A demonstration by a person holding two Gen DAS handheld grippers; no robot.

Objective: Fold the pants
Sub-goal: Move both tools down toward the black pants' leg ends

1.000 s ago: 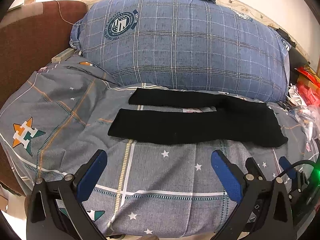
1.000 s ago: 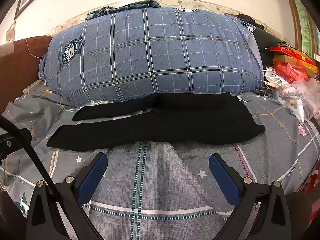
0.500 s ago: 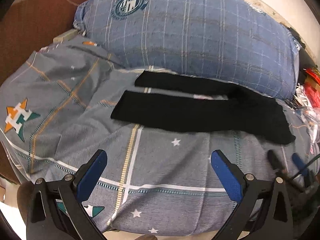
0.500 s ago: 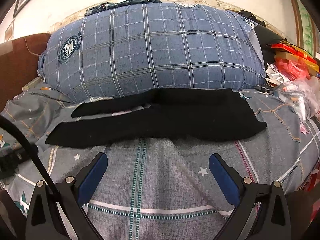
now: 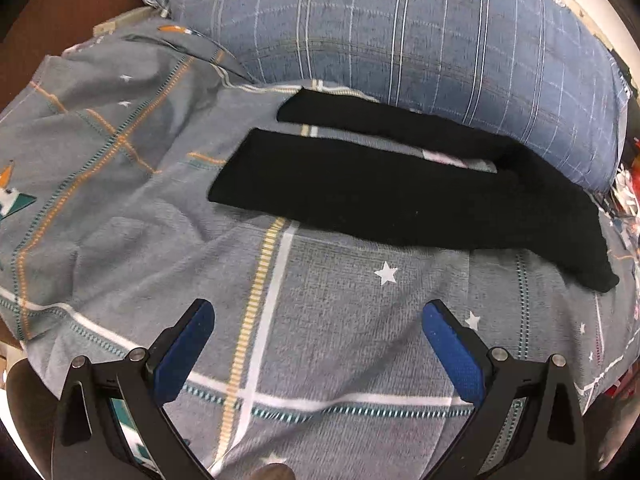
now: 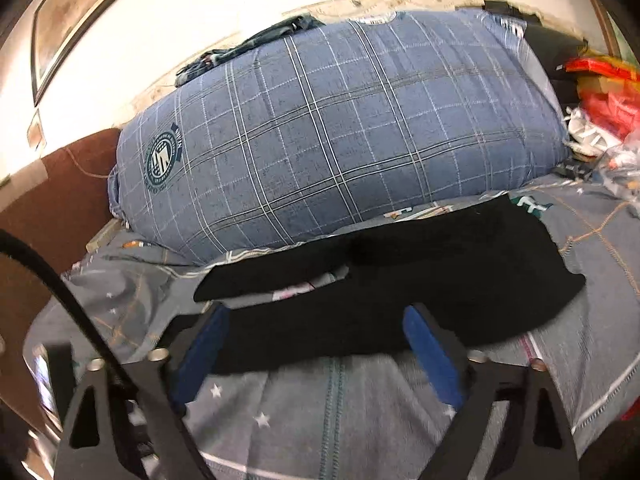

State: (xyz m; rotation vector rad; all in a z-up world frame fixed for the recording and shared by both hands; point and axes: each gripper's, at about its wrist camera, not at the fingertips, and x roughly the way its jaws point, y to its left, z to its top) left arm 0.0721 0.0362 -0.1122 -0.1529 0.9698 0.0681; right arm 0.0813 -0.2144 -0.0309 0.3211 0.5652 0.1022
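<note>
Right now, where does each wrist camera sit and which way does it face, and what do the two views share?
Left wrist: on the left gripper, above the bedspread, tilted down toward the black pants; both blue fingers show, spread apart.
Right wrist: on the right gripper, low, looking across the pants at the plaid pillow; its fingers and a cable show.
Shared: pants, pillow, bedspread.

Right wrist view smeared throughout by blur. Near leg of black pants (image 6: 360, 320) partly hidden behind right gripper's blue pads (image 6: 430, 356); its cuff out of sight. Clutter (image 6: 600, 104) at right edge unreadable, cut off. Left view: plaid pillow (image 5: 400, 40) cropped at top.
</note>
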